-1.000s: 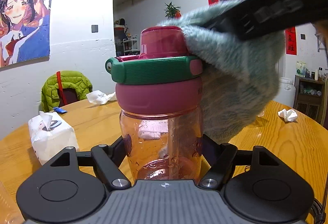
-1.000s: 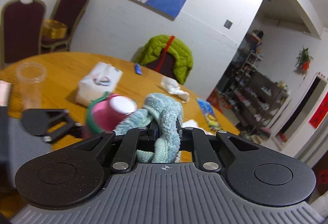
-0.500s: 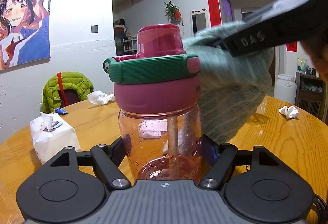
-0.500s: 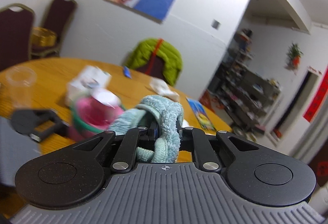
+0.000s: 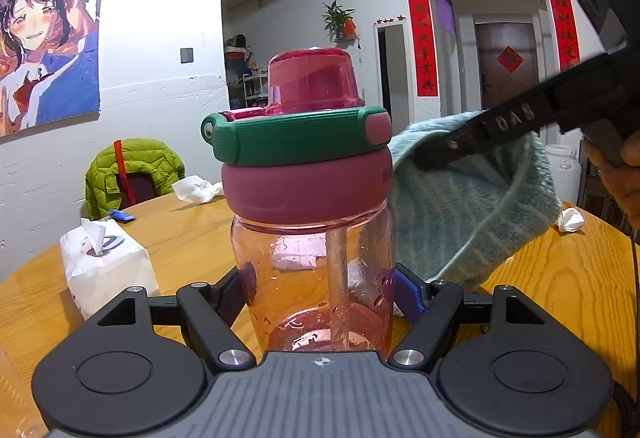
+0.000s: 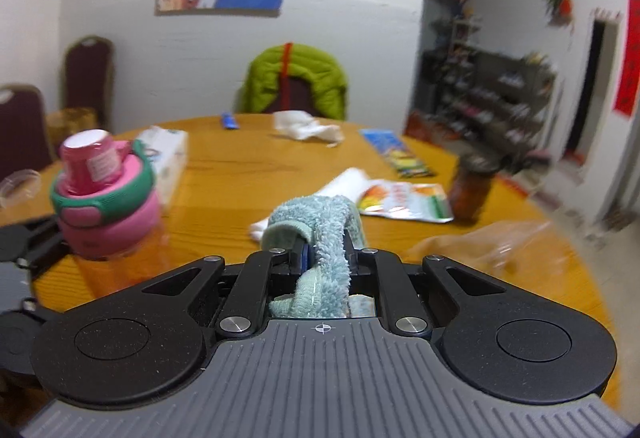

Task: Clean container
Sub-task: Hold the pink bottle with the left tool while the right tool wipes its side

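A clear pink bottle (image 5: 316, 278) with a pink cap and a green lid band stands upright between my left gripper's fingers; the left gripper (image 5: 320, 294) is shut on it. The bottle also shows at the left of the right wrist view (image 6: 106, 197). My right gripper (image 6: 320, 250) is shut on a teal fluffy cloth (image 6: 320, 234). In the left wrist view the cloth (image 5: 468, 205) hangs just right of the bottle's cap, close to it; contact is unclear. The right gripper (image 5: 444, 145) comes in from the upper right.
The round wooden table (image 6: 248, 165) holds a tissue pack (image 5: 104, 270), crumpled tissues (image 6: 304, 127), snack packets (image 6: 404, 193), a jar (image 6: 474, 185) and a clear plastic bag (image 6: 492, 242). A chair with a green jacket (image 6: 296, 77) stands at the far side.
My right gripper and the cloth have swung right, off the bottle's cap and away from its side. The bottle stays held in the left gripper.
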The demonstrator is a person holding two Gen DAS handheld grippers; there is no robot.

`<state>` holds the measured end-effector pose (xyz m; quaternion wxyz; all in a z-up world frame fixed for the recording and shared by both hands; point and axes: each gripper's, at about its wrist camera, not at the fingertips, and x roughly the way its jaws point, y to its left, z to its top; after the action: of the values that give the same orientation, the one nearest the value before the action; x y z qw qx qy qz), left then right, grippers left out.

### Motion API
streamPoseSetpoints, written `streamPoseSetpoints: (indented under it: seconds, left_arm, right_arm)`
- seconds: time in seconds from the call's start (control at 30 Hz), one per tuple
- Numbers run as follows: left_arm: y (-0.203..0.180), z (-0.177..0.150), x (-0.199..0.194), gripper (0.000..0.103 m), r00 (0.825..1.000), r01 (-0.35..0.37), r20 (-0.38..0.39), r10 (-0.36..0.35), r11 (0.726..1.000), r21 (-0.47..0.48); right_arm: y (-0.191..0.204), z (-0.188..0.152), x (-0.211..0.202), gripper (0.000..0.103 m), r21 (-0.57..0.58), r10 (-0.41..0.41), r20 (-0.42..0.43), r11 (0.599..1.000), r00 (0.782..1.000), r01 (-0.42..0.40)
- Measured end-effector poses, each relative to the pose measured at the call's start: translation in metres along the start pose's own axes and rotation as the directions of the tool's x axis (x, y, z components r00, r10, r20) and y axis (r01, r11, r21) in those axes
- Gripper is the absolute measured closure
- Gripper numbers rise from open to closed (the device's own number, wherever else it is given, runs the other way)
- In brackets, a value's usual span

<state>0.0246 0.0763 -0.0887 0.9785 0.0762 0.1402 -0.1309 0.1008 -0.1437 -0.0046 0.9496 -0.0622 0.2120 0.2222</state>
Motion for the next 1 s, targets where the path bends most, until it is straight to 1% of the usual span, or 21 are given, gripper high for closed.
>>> streamPoseSetpoints:
  seconds: [0.07, 0.1, 0.17, 0.23, 0.27, 0.3, 0.37, 0.4, 0.43, 0.47, 0.5, 0.53, 0.57, 0.6, 0.63, 0.7, 0.8, 0.87, 0.9, 0.97, 1.0]
  left_arm:
    - [0.000, 0.000, 0.000, 0.030, 1.000, 0.003, -0.001, -0.003, 1.000, 0.000]
    - [0.000, 0.000, 0.000, 0.030, 1.000, 0.003, -0.002, -0.003, 1.000, 0.000]
    - [-0.001, 0.001, 0.000, 0.030, 1.000, 0.001, -0.004, -0.001, 1.000, 0.001]
    - [-0.003, 0.001, 0.000, 0.028, 1.000, -0.008, -0.005, 0.008, 1.000, 0.010]
    - [-0.004, 0.002, 0.000, 0.024, 1.000, -0.012, -0.005, 0.012, 1.000, 0.015]
    - [-0.005, 0.002, 0.001, 0.024, 1.000, -0.014, -0.007, 0.014, 1.000, 0.016]
    - [-0.007, 0.004, 0.003, 0.022, 1.000, -0.017, -0.011, 0.017, 1.000, 0.008]
    - [-0.008, 0.006, 0.005, 0.021, 1.000, -0.018, -0.012, 0.018, 1.000, 0.003]
    - [-0.009, 0.008, 0.007, 0.020, 1.000, -0.021, -0.012, 0.021, 1.000, -0.004]
    - [-0.010, 0.010, 0.010, 0.019, 1.000, -0.025, -0.013, 0.025, 1.000, -0.013]
    - [-0.011, 0.012, 0.013, 0.019, 0.999, -0.031, -0.014, 0.030, 0.999, -0.024]
    - [-0.011, 0.013, 0.015, 0.021, 0.999, -0.036, -0.014, 0.035, 0.999, -0.039]
    - [-0.009, 0.014, 0.016, 0.028, 0.999, -0.037, -0.013, 0.037, 0.998, -0.055]
    - [-0.007, 0.014, 0.016, 0.031, 0.999, -0.034, -0.011, 0.033, 0.997, -0.072]
    - [-0.004, 0.015, 0.016, 0.031, 1.000, -0.031, -0.009, 0.030, 0.995, -0.090]
    - [0.001, 0.014, 0.014, 0.031, 1.000, -0.001, -0.006, 0.001, 0.994, -0.112]
    - [0.003, 0.008, 0.010, 0.031, 0.999, 0.034, -0.004, -0.034, 0.994, -0.102]
    - [-0.001, 0.005, 0.008, 0.025, 0.999, 0.031, -0.019, -0.032, 0.998, -0.050]
    - [-0.003, 0.004, 0.007, 0.024, 0.999, 0.028, -0.028, -0.029, 0.999, -0.024]
    - [-0.006, 0.004, 0.004, 0.015, 0.999, 0.033, -0.042, -0.033, 0.999, 0.013]
    - [-0.008, 0.004, 0.003, 0.015, 0.998, 0.039, -0.054, -0.037, 0.999, 0.033]
  right_arm:
    - [-0.003, 0.001, 0.004, 0.088, 0.049, 0.050, 0.030, 0.997, 0.998, -0.051]
    - [-0.004, 0.002, 0.008, 0.085, 0.073, 0.066, 0.048, 0.995, 0.997, -0.070]
    - [-0.008, 0.001, 0.017, 0.082, 0.120, 0.082, 0.081, 0.989, 0.993, -0.091]
    - [-0.015, -0.007, 0.030, 0.077, 0.164, 0.099, 0.086, 0.980, 0.991, -0.112]
    - [-0.019, -0.014, 0.037, 0.076, 0.188, 0.112, 0.081, 0.974, 0.990, -0.126]
    - [-0.023, -0.021, 0.044, 0.075, 0.204, 0.129, 0.056, 0.969, 0.990, -0.138]
    - [-0.025, -0.027, 0.062, 0.073, 0.173, 0.144, -0.029, 0.975, 0.989, -0.137]
    - [-0.027, -0.030, 0.064, 0.068, 0.153, 0.128, -0.044, 0.981, 0.991, -0.119]
    - [-0.028, -0.032, 0.065, 0.058, 0.142, 0.105, -0.052, 0.985, 0.993, -0.097]
    - [-0.029, -0.033, 0.066, 0.052, 0.132, 0.082, -0.060, 0.988, 0.995, -0.074]
    - [-0.029, -0.033, 0.065, 0.043, 0.114, 0.068, -0.058, 0.992, 0.996, -0.061]
    - [-0.028, -0.034, 0.063, 0.035, 0.088, 0.059, -0.049, 0.995, 0.997, -0.054]
    - [-0.026, -0.034, 0.062, 0.029, 0.062, 0.049, -0.041, 0.997, 0.998, -0.047]
    - [-0.024, -0.034, 0.061, 0.016, 0.035, 0.039, -0.037, 0.999, 0.999, -0.037]
    - [-0.021, -0.035, 0.059, 0.008, 0.004, 0.028, -0.036, 1.000, 0.999, -0.028]
    - [-0.014, -0.037, 0.055, 0.003, -0.068, 0.028, -0.042, 0.997, 0.999, -0.031]
    - [-0.009, -0.044, 0.065, 0.001, -0.123, 0.036, -0.102, 0.991, 0.994, -0.048]
    - [-0.005, -0.049, 0.072, 0.004, -0.133, 0.027, -0.139, 0.990, 0.990, -0.046]
    - [-0.004, -0.051, 0.075, 0.008, -0.130, 0.027, -0.146, 0.990, 0.989, -0.046]
    - [-0.003, -0.054, 0.080, 0.020, -0.120, 0.029, -0.154, 0.992, 0.988, -0.048]
    - [-0.003, -0.055, 0.082, 0.029, -0.114, 0.029, -0.157, 0.992, 0.987, -0.047]
